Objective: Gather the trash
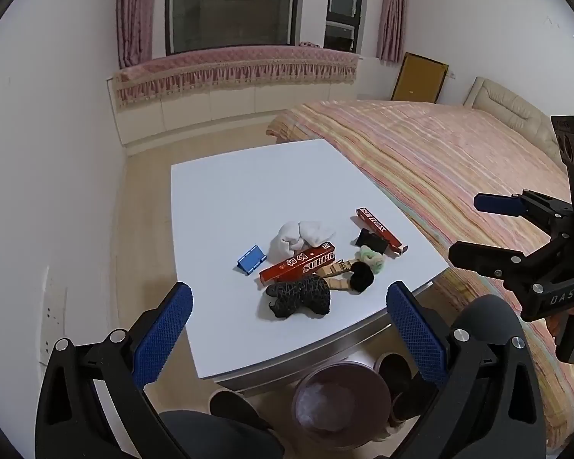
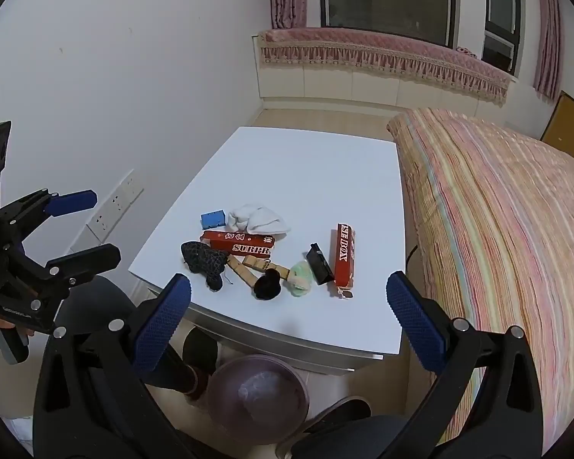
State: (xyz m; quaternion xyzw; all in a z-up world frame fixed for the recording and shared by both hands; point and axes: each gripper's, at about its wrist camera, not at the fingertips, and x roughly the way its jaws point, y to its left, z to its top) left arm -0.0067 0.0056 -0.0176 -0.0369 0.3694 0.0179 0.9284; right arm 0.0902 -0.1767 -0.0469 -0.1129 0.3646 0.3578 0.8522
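Both grippers hang spread wide and empty above the near table edge: left gripper (image 1: 289, 325), right gripper (image 2: 289, 315). Below them a pink bin (image 1: 335, 401) stands on the floor. On the white table (image 1: 248, 191), left to right, lie a blue box (image 1: 250, 259), white cloth (image 1: 300, 235), red carton (image 1: 300, 266), black mesh wad (image 1: 300, 298), second red carton (image 1: 379, 231).
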